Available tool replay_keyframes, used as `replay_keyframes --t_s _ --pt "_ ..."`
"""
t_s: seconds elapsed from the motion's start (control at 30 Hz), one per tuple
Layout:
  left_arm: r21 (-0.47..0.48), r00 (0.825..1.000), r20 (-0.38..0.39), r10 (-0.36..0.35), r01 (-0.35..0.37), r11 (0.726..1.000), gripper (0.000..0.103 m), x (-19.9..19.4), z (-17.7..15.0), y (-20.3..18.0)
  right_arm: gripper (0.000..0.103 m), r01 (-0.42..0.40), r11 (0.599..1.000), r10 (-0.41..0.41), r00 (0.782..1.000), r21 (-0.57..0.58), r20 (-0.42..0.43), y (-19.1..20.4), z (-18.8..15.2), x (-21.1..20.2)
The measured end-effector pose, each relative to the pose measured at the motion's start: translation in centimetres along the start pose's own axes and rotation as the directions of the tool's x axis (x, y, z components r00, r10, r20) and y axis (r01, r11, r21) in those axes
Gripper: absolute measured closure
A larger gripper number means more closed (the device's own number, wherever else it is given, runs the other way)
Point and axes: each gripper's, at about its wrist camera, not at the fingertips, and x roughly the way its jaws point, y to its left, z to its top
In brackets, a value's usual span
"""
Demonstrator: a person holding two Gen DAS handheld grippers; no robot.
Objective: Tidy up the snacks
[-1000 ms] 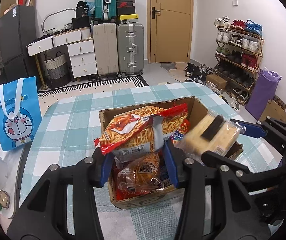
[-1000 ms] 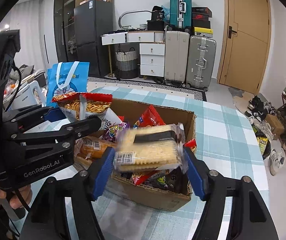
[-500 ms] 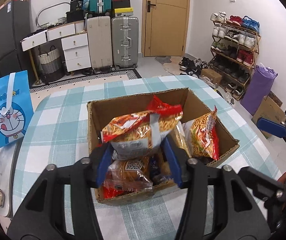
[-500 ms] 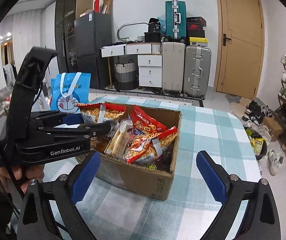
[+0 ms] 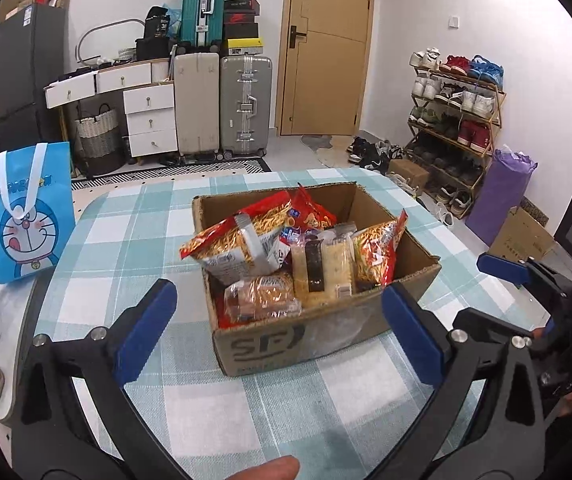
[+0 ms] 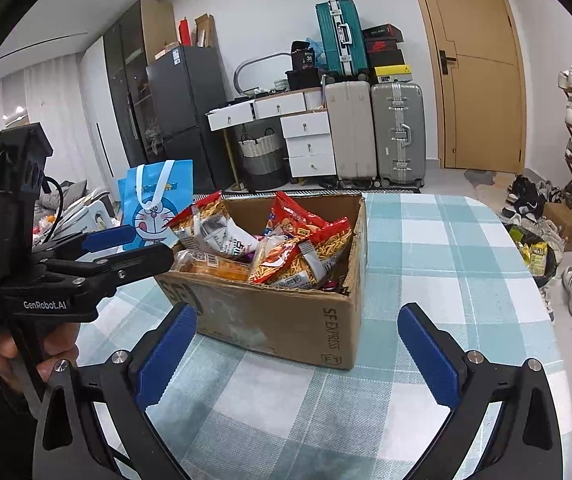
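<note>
An open cardboard box [image 5: 270, 344] full of snacks stands on the checked table. Inside lie a stick-snack bag [image 5: 242, 240], a cracker pack [image 5: 321, 268], a bread pack [image 5: 262, 300] and a red-orange bag [image 5: 381, 252]. My left gripper [image 5: 278, 292] hovers in front of the box, its jaws opening wide, and no pad touches anything. In the right wrist view the box [image 6: 286, 320] sits just ahead of my right gripper [image 6: 297, 312], whose jaws are also opening and hold nothing. The left gripper [image 6: 138, 246] shows at that view's left, beside the box.
A blue cartoon tote bag [image 5: 22, 216] stands at the table's left edge. The checked tablecloth [image 6: 425, 240] is bare to the right of the box. On the floor at the right are a bin [image 6: 533, 256] and shoes. Suitcases and drawers line the back wall.
The left gripper let go of the stick-snack bag and the right let go of the cracker pack; both packs now rest in the box. Both grippers opened wide and drew back.
</note>
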Motion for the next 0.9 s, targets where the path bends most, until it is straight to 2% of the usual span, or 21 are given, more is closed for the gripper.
replay_keyframes --t_s 0.23,0.5,0.9 --pt "-0.019 0.999 0.04 0.026 -0.026 0.999 0.001 -2.4 -2.9 1.1 0.001 -0.031 0.999 0.032 0.996 -0.007 0.079 1.1 -0.5 -1.0" --pt "-0.038 0.994 0.085 0.07 -0.066 0.997 0.001 -3.8 -6.0 3.1 0.001 -0.049 0.999 0.051 0.991 -0.02 0.121 1.9 -2.0 -1.4" --pt "-0.011 0.988 0.135 0.071 -0.07 0.997 0.001 -4.2 -8.1 1.9 0.001 -0.032 0.999 0.038 0.983 -0.034 0.182 1.9 -3.1 -2.0"
